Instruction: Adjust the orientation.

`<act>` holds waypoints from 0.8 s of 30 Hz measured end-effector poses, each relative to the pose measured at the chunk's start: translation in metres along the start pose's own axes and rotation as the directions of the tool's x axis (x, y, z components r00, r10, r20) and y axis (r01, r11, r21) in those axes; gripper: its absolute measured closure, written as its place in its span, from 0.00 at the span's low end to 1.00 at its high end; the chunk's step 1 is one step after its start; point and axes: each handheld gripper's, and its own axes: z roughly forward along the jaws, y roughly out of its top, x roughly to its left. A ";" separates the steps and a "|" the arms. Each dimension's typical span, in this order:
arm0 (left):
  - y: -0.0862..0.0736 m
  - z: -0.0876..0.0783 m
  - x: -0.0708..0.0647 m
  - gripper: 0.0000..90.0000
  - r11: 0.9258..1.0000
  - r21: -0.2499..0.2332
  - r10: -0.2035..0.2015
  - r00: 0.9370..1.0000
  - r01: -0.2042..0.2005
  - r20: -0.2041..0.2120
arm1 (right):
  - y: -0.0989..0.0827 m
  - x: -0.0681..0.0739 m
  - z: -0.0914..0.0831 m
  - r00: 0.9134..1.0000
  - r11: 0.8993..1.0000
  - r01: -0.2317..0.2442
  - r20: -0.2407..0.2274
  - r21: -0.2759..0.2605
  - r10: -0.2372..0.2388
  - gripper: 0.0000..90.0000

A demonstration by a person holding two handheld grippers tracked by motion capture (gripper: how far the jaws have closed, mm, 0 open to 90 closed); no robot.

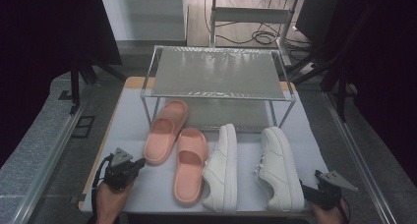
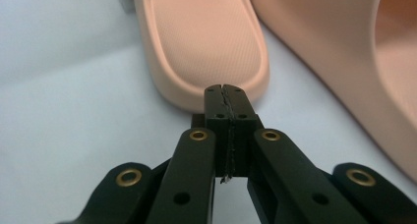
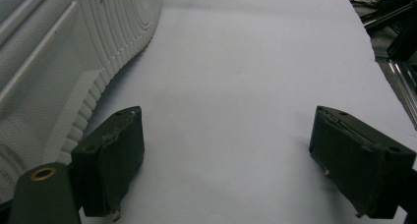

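The left gripper point(image 2: 227, 94), jaws pressed together on nothing, is pointing at the heel rim of the left pink slipper point(image 1: 166, 131) on the table point(image 1: 133, 130). The right gripper point(image 3: 226, 160) is lying spread beside the white sneaker point(image 3: 74, 62), whose upper is being cut off.

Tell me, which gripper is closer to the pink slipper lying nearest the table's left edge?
Left. The left gripper sits shut at that pink slipper's heel; the right gripper waits open past the white sneakers.

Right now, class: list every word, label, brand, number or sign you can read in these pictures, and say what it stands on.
None: no readable text on the pink slippers, the white sneakers, the metal rack or either gripper.
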 end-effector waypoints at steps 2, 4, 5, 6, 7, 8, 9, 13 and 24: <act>-0.004 0.003 0.000 1.00 1.000 0.015 0.003 1.000 -0.003 -0.007 | 0.000 0.000 0.000 1.000 1.000 0.000 0.000 0.000 0.000 0.15; -0.008 0.006 0.001 1.00 1.000 0.022 -0.004 1.000 0.004 -0.004 | 0.000 0.000 0.000 1.000 1.000 0.002 0.001 -0.001 -0.002 0.15; -0.008 0.009 0.001 1.00 1.000 0.027 -0.006 1.000 0.006 -0.007 | 0.000 0.000 0.000 1.000 1.000 0.001 0.001 -0.001 -0.001 0.15; -0.008 0.009 0.001 1.00 1.000 0.027 -0.006 1.000 0.006 -0.007 | 0.000 0.000 0.000 1.000 1.000 0.001 0.001 -0.001 -0.001 0.15; -0.008 0.012 0.003 1.00 1.000 0.029 -0.012 1.000 0.012 -0.003 | 0.000 0.000 0.000 1.000 1.000 0.001 0.001 -0.001 -0.001 0.15; -0.008 0.012 0.003 1.00 1.000 0.029 -0.012 1.000 0.012 -0.003 | 0.000 0.000 0.000 1.000 1.000 0.001 0.001 -0.001 -0.001 0.15; -0.007 0.015 0.004 1.00 0.999 0.034 -0.014 1.000 0.014 -0.003 | 0.000 0.000 0.000 1.000 1.000 0.001 0.001 -0.001 -0.001 0.15; -0.006 0.023 0.005 1.00 0.999 0.042 -0.017 1.000 0.017 0.000 | 0.000 0.000 0.000 1.000 1.000 0.001 0.001 -0.001 -0.001 0.15; 0.008 0.034 0.004 1.00 0.999 0.035 -0.013 1.000 0.013 -0.007 | 0.000 0.000 0.000 1.000 1.000 0.001 0.001 -0.001 -0.001 0.15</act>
